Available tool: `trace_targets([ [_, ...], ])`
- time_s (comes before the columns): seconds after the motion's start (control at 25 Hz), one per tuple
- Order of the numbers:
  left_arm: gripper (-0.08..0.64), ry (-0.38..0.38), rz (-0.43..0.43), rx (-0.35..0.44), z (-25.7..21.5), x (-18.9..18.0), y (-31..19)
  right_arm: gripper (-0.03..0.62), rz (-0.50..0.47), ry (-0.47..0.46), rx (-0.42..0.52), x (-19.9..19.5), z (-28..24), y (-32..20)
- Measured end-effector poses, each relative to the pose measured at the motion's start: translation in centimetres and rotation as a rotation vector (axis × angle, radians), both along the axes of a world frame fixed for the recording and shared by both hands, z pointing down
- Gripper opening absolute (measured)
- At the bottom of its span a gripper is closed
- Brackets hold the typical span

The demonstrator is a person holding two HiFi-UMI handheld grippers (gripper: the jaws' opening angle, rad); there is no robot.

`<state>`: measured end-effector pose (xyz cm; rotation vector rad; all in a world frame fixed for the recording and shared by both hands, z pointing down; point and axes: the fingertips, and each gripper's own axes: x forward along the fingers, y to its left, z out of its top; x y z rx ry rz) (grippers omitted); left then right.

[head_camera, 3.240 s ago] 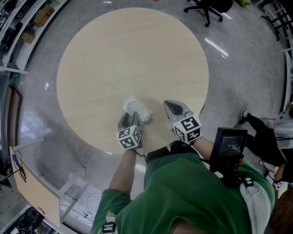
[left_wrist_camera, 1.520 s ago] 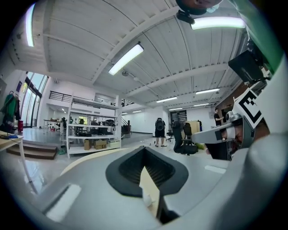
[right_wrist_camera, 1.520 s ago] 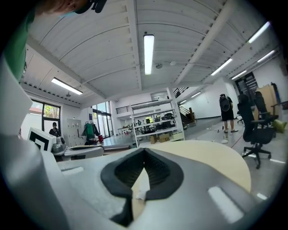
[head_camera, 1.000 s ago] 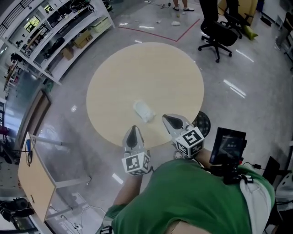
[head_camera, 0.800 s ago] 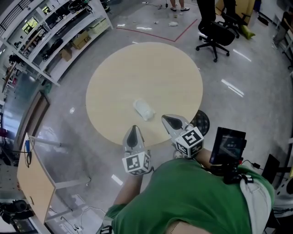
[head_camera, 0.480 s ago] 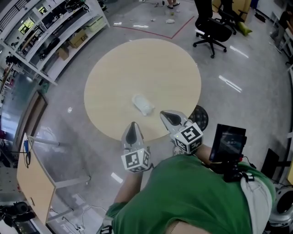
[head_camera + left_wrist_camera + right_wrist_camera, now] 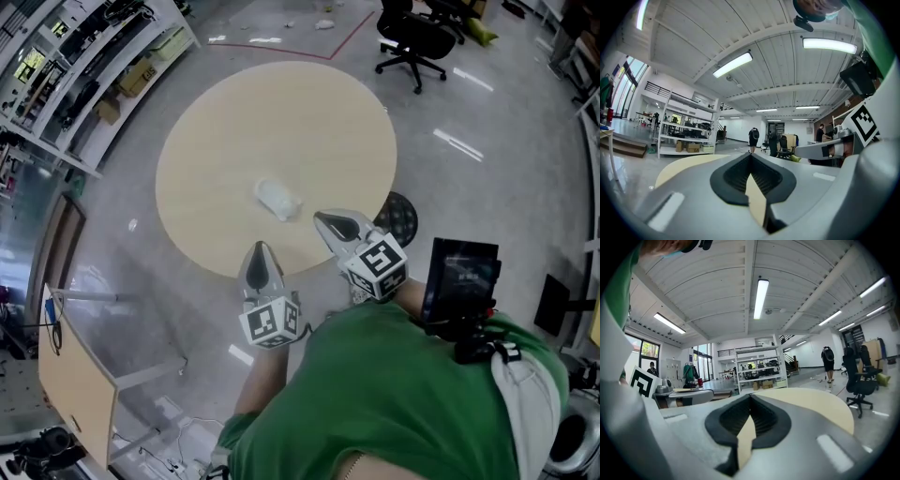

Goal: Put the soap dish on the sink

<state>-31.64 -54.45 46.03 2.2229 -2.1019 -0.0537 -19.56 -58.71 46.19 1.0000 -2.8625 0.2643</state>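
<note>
Left tool and right tool are both clenched on nothing. The soap dish lies on the worktop just ahead, between them. Its long axis runs diagonally, and the right tool looks slightly nearer, I'd say.

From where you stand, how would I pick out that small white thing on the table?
Find the big round pale-wood table on the shiny grey floor. Towards its nearer edge lies the soap dish, small and whitish. It is the only thing lying on the otherwise bare tabletop.
</note>
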Motion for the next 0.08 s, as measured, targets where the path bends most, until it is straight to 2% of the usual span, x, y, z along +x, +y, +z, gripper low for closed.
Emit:
trace_targets([
  [0.08,0.005,0.003,-0.002,0.001,0.09,0.15,-0.03,0.002,0.002,0.002,-0.002,0.21,0.05,-0.20],
])
